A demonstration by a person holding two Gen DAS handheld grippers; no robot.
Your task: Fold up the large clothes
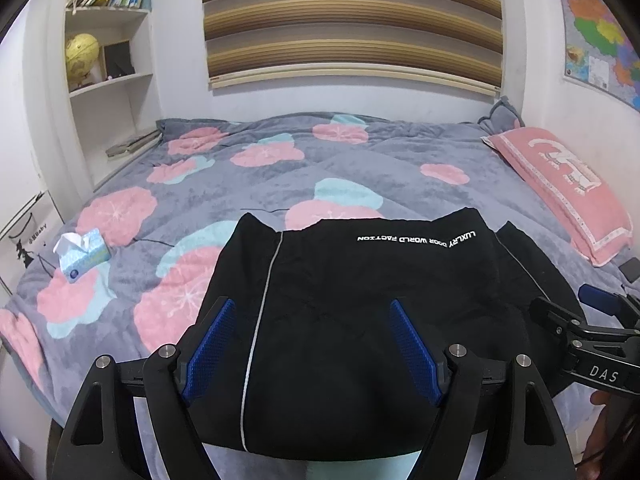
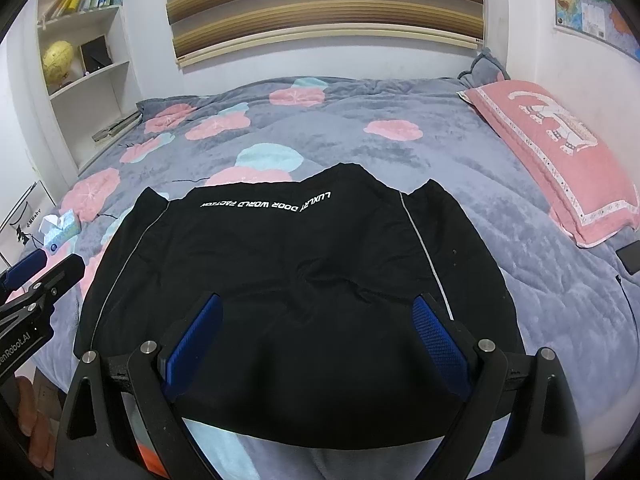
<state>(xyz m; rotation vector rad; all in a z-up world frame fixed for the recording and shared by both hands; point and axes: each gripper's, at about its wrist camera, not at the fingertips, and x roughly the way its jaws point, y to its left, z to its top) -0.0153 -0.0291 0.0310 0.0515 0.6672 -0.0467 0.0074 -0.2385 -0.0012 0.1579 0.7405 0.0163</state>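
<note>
Left gripper: you held the left gripper (image 1: 310, 344) low over the near left part of the black jacket (image 1: 360, 320), its blue pads (image 1: 210, 344) spread wide and gripping nothing.
Right gripper: your right gripper (image 2: 318, 344) hovered above the near edge of the jacket (image 2: 288, 280), jaws wide apart and empty.
Jacket: it lay spread flat on the bed (image 1: 360, 168), atop the grey flowered blanket (image 2: 400, 160), with its white lettering (image 1: 416, 238) towards the far side.
Left view only: the right gripper (image 1: 592, 320) showed at the right edge, beside the jacket; the tissue box (image 1: 82, 256) sat in full view on the blanket, well apart from the jacket.
Right view only: the left gripper (image 2: 44, 272) showed at the left edge; more of the pink pillow (image 2: 552, 152) was visible.
Both views: shelves (image 1: 108, 60) stood to the left, a striped blind (image 2: 324, 4) behind the bed.
</note>
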